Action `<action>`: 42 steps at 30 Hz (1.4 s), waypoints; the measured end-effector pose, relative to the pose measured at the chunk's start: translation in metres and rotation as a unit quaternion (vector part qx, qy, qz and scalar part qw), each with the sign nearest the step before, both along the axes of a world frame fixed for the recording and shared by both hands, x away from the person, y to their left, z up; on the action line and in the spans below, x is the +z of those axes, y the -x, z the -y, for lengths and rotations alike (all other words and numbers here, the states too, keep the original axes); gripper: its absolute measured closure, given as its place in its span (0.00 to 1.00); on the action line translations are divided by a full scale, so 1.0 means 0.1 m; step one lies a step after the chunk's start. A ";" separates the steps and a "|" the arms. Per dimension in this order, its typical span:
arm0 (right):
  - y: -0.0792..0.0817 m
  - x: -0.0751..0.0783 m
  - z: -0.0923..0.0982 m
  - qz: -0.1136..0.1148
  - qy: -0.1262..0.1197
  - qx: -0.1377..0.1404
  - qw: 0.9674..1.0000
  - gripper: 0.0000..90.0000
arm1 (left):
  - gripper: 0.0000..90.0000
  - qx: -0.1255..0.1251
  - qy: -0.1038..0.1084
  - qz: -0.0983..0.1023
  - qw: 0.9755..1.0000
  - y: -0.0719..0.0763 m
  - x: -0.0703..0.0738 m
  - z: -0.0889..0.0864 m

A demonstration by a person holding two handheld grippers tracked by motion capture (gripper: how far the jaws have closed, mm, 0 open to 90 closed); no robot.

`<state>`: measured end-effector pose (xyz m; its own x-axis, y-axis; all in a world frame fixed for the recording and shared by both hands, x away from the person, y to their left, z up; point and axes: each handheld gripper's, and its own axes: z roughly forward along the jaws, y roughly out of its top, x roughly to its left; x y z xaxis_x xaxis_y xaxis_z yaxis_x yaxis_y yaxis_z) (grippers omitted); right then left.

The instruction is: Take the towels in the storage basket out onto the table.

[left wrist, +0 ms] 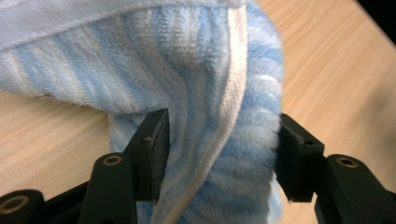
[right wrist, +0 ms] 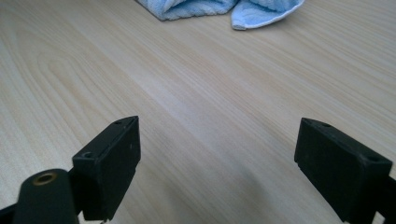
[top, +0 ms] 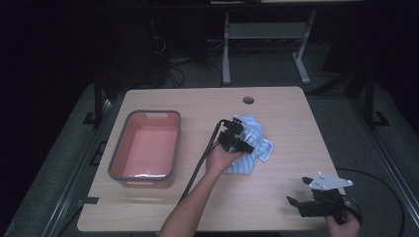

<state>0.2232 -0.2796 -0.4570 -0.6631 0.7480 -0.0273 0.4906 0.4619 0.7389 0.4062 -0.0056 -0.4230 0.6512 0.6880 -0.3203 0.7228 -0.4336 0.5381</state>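
A blue and white striped towel [top: 258, 144] lies bunched on the wooden table [top: 197, 207], right of centre. My left gripper [top: 241, 133] is at the towel's left side, held from below by a hand. In the left gripper view a thick fold of the towel [left wrist: 219, 116] fills the gap of the left gripper [left wrist: 223, 154] and presses against both pads, so it is shut on it. My right gripper [top: 299, 190] hovers open near the table's front right corner, apart from the towel. In the right gripper view the right gripper [right wrist: 217, 154] has bare wood between its jaws and the towel [right wrist: 196, 7] far ahead.
A pink bin with a grey rim [top: 116, 148] stands at the left of the table, with nothing visible inside. A round cable hole [top: 248, 100] sits near the far edge. The left gripper's cable [top: 200, 163] runs along the forearm. Table legs and cables stand beyond the far edge.
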 end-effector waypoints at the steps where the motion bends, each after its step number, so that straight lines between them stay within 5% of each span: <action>1: 0.00 -0.01 -0.01 -0.001 0.003 0.001 1.000 0.15 | 0.46 0.000 0.004 -0.002 1.000 0.01 0.01 -0.02; 12: -0.02 -0.01 0.01 0.000 0.007 -0.007 1.000 0.15 | 0.42 -0.007 0.030 0.020 0.999 0.14 0.18 -0.26; 16: -0.02 -0.01 0.02 0.001 0.009 -0.009 1.000 0.15 | 0.42 -0.024 0.013 0.034 0.999 0.19 0.24 -0.34; 27: -0.04 -0.02 0.02 0.000 0.011 -0.011 1.000 0.15 | 0.45 -0.029 0.042 0.038 0.998 0.37 0.29 -0.50; 42: -0.11 -0.03 0.00 -0.003 0.024 -0.007 1.000 0.15 | 0.41 -0.041 0.053 0.053 0.996 0.60 0.37 -0.69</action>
<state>0.2346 -0.2795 -0.4604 -0.6525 0.7555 -0.0592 0.5016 0.4891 0.7135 0.3458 0.0632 -0.3861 0.7377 0.5973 -0.3147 0.6239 -0.4249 0.6559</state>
